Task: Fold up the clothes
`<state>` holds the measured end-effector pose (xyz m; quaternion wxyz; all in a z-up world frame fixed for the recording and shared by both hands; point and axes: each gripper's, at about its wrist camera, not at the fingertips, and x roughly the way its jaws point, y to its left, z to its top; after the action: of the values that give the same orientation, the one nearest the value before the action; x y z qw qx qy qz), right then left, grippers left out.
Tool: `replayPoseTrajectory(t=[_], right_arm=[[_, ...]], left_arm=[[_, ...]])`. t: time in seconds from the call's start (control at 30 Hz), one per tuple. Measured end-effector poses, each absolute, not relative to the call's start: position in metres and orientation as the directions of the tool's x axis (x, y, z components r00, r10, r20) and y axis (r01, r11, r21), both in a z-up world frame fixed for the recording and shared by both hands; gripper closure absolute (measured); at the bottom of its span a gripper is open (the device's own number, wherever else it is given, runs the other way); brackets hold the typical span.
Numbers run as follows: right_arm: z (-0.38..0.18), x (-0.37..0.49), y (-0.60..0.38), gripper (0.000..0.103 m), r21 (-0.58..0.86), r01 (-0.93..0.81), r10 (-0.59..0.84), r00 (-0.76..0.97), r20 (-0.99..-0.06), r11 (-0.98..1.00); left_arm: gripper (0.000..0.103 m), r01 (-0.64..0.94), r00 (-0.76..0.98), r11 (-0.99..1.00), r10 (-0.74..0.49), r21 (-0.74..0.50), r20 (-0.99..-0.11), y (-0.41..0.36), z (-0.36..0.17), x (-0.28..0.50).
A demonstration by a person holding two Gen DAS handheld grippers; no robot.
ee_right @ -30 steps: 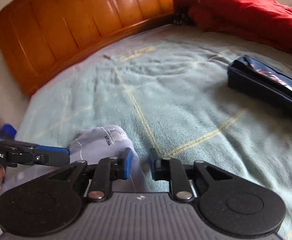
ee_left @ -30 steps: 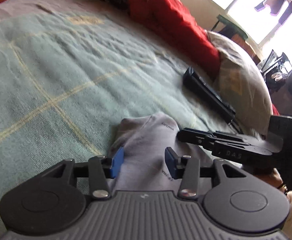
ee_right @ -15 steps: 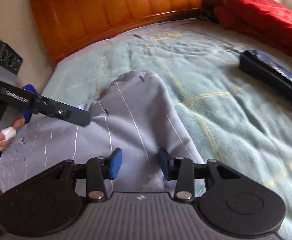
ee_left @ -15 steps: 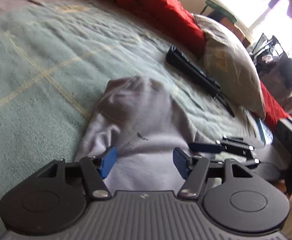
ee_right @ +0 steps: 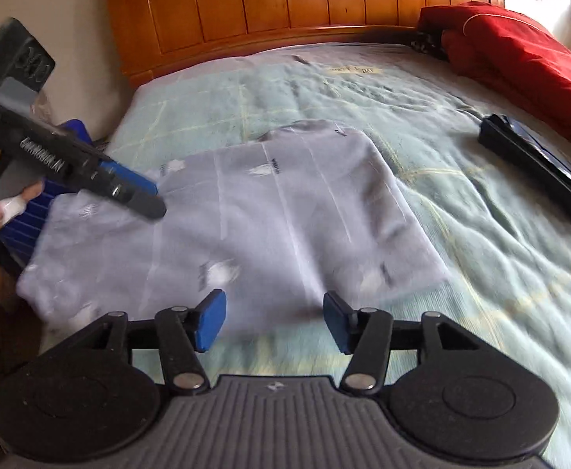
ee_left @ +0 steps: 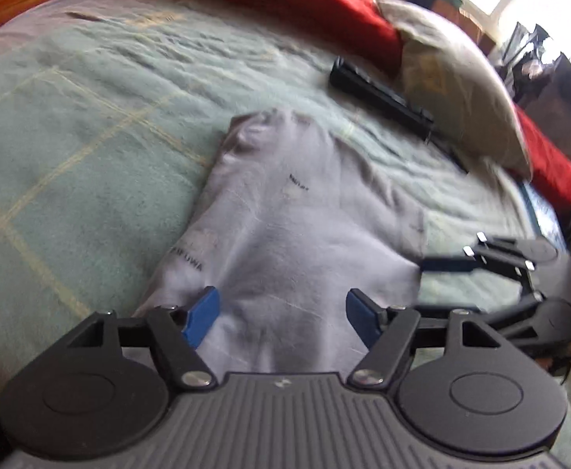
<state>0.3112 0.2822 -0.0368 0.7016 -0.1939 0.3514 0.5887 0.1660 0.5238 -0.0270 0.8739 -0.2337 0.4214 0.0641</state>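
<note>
Pale grey printed garment (ee_right: 269, 219) flat on green checked blanket (ee_right: 461, 242), both claws spread and holding nothing.

Nearest: right gripper (ee_right: 273, 322), hem at 12 o'clock just beyond tips; left gripper (ee_left: 281, 312) over cloth. Long axis toward 12 o'clock, to wooden headboard (ee_right: 305, 0). Versus half a second back: garment spread flatter, jaws wider; a second back, bunched.
</note>
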Motion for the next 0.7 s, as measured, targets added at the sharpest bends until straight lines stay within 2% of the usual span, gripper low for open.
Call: replayPoseTrajectory(t=[0.1,0.17,0.37,0.5,0.7], right_arm=[[-0.02,0.293,0.249,0.03,0.129,-0.96,0.699,0.086,-0.71,0.248],[-0.016,0.284,0.228,0.03,0.127,-0.954,0.69,0.102,-0.717,0.272],[-0.013,0.253,0.173,0.025,0.143,-0.905,0.619,0.152,-0.771,0.4],[-0.014,0.231,0.146,0.014,0.154,-0.876,0.626,0.194,-0.756,0.457],[-0.017,0.198,0.104,0.013,0.172,-0.826,0.63,0.257,-0.733,0.537]], left_arm=[[0.023,-0.264,0.661,0.895,-0.104,-0.361,-0.743,0.51,-0.018,0.154],[0.022,-0.257,0.649,0.898,-0.114,-0.358,-0.752,0.5,-0.022,0.146],[0.023,-0.303,0.628,0.935,0.05,-0.185,-0.777,0.463,-0.036,0.122],[0.018,-0.294,0.665,0.939,0.066,-0.179,-0.744,0.432,-0.037,0.106],[0.017,-0.328,0.678,0.93,0.111,-0.165,-0.727,0.398,-0.047,0.091]])
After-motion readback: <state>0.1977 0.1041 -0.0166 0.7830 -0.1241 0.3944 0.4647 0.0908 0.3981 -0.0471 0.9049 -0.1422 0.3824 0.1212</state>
